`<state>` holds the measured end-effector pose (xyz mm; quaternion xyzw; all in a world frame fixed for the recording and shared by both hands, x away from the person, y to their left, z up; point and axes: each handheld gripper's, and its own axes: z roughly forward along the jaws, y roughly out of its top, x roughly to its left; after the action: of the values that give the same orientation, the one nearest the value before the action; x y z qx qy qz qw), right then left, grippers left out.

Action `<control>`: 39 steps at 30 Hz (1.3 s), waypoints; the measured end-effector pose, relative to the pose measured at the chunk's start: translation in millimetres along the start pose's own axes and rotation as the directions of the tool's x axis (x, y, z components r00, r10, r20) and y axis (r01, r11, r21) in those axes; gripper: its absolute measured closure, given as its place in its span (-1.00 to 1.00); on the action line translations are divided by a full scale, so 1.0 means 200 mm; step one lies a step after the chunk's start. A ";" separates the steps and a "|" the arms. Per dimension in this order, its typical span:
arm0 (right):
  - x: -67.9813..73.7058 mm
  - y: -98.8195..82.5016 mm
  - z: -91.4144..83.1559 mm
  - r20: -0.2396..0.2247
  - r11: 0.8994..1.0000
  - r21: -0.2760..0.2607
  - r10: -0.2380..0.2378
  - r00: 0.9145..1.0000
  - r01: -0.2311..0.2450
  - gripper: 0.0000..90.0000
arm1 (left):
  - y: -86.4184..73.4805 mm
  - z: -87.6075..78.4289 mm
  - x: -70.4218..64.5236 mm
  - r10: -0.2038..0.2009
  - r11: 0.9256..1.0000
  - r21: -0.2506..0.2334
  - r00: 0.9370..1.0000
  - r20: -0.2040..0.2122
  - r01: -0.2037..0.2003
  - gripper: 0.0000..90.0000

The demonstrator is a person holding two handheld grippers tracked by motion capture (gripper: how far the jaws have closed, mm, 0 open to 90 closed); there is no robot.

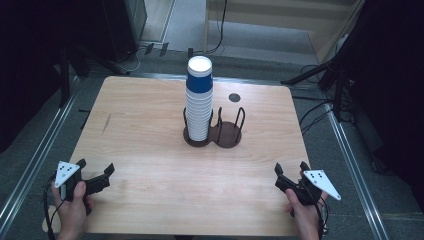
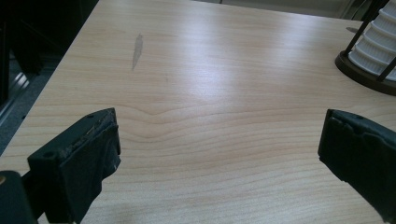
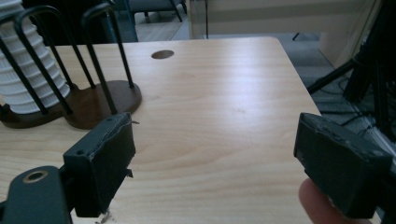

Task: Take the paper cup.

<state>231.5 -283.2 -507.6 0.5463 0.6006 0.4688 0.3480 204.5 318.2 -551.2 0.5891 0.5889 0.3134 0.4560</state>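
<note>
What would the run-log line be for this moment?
left gripper: open, empty | right gripper: open, empty | cup stack: in holder left bay

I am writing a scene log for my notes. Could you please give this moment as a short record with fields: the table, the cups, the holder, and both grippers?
table: light wooden table, with a small dark round hole near the far edge
cups: tall stack of white paper cups, blue cup on top, upright
holder: dark brown two-ring wire cup holder; stack in its left ring, right ring empty
left gripper: near table's front left corner, jaws open, nothing between
right gripper: near front right corner, jaws open, nothing between
</note>
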 end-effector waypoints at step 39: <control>0.59 0.44 0.23 -0.176 0.988 -0.131 -0.101 0.979 0.078 -0.73 | 0.00 0.01 0.00 -0.018 1.000 0.017 1.000 -0.010 0.018 -1.00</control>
<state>284.9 -161.9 -429.1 0.4509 0.6237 0.5370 0.3454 206.5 318.8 -551.7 0.5862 0.5990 0.3070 0.4509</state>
